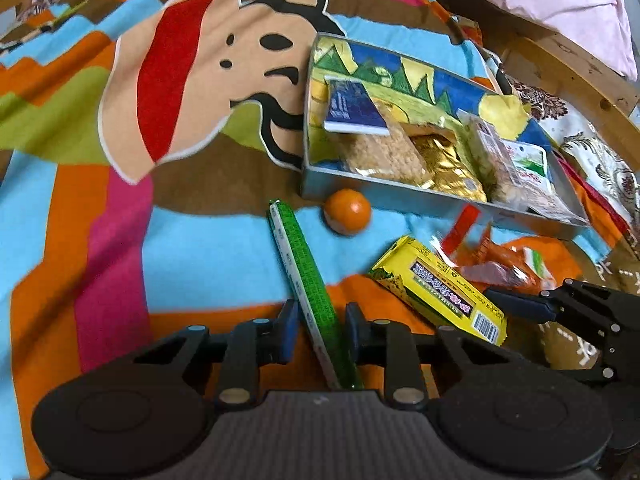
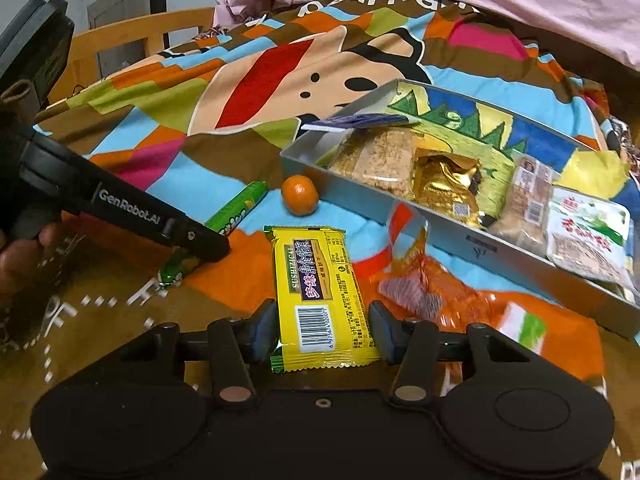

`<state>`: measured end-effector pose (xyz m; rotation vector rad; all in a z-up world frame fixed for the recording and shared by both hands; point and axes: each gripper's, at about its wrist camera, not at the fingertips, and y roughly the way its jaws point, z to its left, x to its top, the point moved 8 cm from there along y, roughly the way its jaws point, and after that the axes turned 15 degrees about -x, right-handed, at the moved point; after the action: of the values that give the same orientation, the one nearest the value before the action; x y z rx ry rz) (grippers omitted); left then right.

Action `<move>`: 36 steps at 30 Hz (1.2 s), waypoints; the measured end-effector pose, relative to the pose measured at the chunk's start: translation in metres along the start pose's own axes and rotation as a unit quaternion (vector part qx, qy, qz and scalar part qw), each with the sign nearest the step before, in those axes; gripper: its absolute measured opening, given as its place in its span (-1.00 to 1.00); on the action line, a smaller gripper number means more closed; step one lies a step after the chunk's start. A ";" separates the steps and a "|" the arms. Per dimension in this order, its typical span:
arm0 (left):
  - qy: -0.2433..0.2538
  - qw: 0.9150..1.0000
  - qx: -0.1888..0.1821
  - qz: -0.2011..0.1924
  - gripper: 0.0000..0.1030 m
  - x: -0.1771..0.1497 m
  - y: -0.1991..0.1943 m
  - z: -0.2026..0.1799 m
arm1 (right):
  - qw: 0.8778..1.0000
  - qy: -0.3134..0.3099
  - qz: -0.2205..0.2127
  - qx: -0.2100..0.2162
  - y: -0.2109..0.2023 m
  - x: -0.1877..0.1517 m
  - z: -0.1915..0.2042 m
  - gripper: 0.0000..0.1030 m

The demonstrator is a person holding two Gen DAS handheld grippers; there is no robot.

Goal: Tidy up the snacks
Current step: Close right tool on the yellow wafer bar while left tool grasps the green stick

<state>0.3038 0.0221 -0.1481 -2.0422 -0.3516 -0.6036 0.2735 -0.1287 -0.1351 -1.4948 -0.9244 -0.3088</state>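
Straddling the green candy tube point(image 1: 310, 280), the left tool point(image 1: 322, 330) looks about closed on its near end. Tube's long axis runs straight out toward the orange point(image 1: 347, 211) and the snack tray point(image 1: 400, 196) just beyond, up-right on the bedspread point(image 1: 200, 248). Right tool point(image 2: 323, 330) brackets the yellow bar point(image 2: 320, 292), not clamped.

green stick pack point(image 1: 310, 280), yellow snack packet point(image 2: 320, 292), orange fruit point(image 1: 347, 211)
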 end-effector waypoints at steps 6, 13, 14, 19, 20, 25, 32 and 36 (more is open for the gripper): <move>-0.009 1.000 -0.008 0.028 -0.49 -0.023 -0.015 -0.015 | 0.999 0.012 0.030 -0.004 -0.019 -0.015 0.001 0.01; -0.001 0.999 0.004 0.040 -0.48 -0.033 -0.022 -0.021 | 1.000 0.008 0.011 -0.006 -0.024 -0.023 0.007 0.14; -0.003 0.999 0.004 0.037 -0.46 -0.032 -0.022 -0.021 | 1.000 0.014 0.008 -0.005 -0.023 -0.023 0.006 0.16; -0.014 1.000 -0.001 0.022 -0.31 -0.026 -0.017 -0.013 | 0.999 0.032 -0.002 0.002 -0.015 -0.020 0.004 0.24; -0.016 1.000 -0.001 0.020 -0.31 -0.024 -0.016 -0.012 | 1.000 0.030 -0.005 0.003 -0.014 -0.019 0.005 0.26; -0.007 1.000 0.004 0.022 -0.31 -0.022 -0.008 -0.012 | 1.000 0.013 -0.011 -0.007 -0.011 -0.019 0.011 0.30; 0.022 0.999 0.021 0.027 -0.50 -0.029 -0.011 -0.021 | 0.999 -0.016 -0.020 -0.034 -0.020 -0.019 0.017 0.00; 0.010 1.000 0.012 0.016 -0.56 -0.033 -0.021 -0.025 | 0.997 -0.032 -0.030 -0.066 -0.029 -0.020 0.016 -0.01</move>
<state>0.2599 0.0112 -0.1406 -2.0134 -0.3125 -0.5984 0.2355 -0.1239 -0.1308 -1.6079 -1.0183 -0.3734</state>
